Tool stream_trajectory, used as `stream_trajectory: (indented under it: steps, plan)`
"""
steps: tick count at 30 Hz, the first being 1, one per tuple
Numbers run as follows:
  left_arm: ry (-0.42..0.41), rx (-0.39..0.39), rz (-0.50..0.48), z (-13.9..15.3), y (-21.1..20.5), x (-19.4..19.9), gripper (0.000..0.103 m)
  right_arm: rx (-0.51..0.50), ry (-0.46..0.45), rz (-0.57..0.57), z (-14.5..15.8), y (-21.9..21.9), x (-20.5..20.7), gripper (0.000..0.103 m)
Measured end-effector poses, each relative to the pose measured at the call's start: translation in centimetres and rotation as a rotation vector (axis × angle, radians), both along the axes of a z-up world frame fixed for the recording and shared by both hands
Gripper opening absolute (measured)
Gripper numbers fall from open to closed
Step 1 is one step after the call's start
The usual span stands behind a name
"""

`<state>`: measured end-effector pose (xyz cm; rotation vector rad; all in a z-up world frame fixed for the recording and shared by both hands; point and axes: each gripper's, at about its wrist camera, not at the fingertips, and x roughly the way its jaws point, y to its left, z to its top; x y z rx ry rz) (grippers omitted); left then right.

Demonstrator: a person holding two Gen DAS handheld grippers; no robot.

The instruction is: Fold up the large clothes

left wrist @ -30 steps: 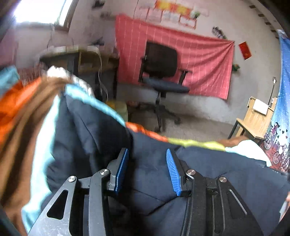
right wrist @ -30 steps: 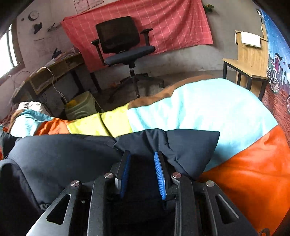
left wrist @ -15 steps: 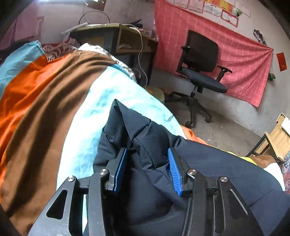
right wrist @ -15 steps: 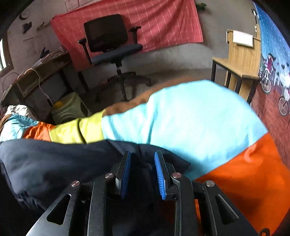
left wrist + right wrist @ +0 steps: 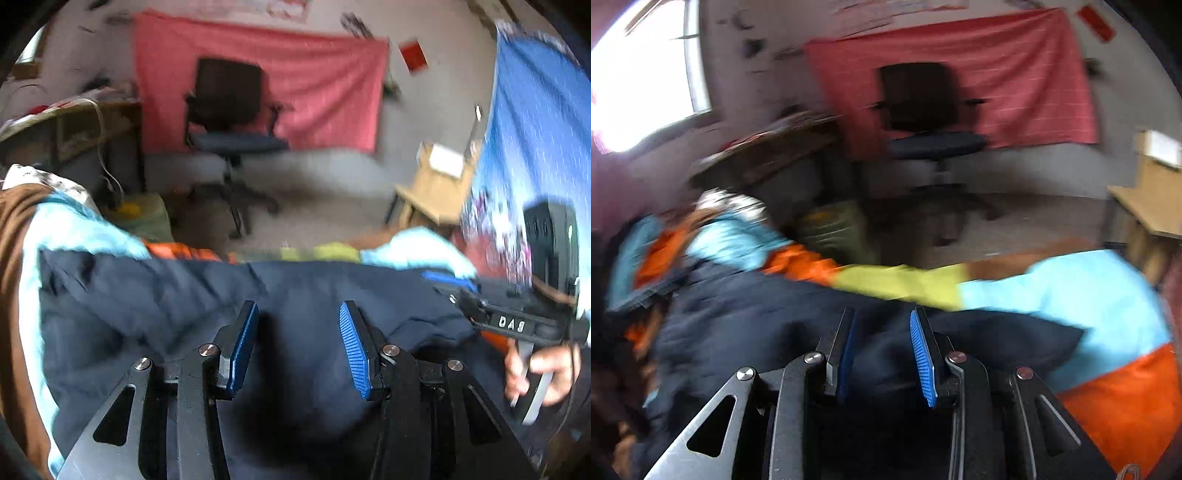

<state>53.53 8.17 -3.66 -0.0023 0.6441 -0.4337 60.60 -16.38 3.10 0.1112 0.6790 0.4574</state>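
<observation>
A dark navy padded garment (image 5: 177, 295) lies spread across a bed cover striped in light blue, orange, yellow and brown (image 5: 1071, 291). My left gripper (image 5: 297, 332) sits low over the garment's middle, its blue pads apart with thick navy fabric bunched between them. My right gripper (image 5: 882, 336) is at the garment's right end (image 5: 1015, 336); its jaws are opening, and navy fabric still runs between the pads. The left wrist view shows my right gripper (image 5: 454, 284) at the far right with a person's hand (image 5: 539, 369) on its handle. Both views are blurred.
Beyond the bed's far edge stand a black office chair (image 5: 229, 122) before a red cloth on the wall, a cluttered desk (image 5: 74, 122) at left and a wooden bench (image 5: 432, 184) at right. A blue patterned curtain (image 5: 535, 129) hangs at right. A yellow-green bin (image 5: 831, 229) sits by the bed.
The left view swung from the bed's left side back toward the room, and the garment now lies flatter and wider. The right view rose and tilted, and its jaws stand slightly wider.
</observation>
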Motion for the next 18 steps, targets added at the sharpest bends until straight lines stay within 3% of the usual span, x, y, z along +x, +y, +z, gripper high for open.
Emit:
stream_trajectory:
  steps: [5,9,11,14,18]
  plan:
    - [0.067,0.038,-0.010,-2.2,0.9,0.4,0.041,-0.074,0.062,0.096,-2.5,1.9,-0.7,0.029]
    - [0.030,0.149,0.007,-4.2,-0.3,0.5,0.041,-0.166,0.114,0.104,-5.1,2.8,0.5,0.024]
    - [0.038,0.146,0.024,-5.0,-0.9,0.8,0.041,-0.219,0.104,0.095,-6.3,3.6,1.2,0.024]
    - [0.024,0.120,0.033,-4.7,-0.5,-0.2,0.041,-0.203,0.136,0.084,-7.2,3.2,2.2,0.024]
    - [0.020,0.051,0.043,-3.2,1.1,-1.7,0.041,-0.155,0.123,0.068,-4.3,2.4,1.2,0.024]
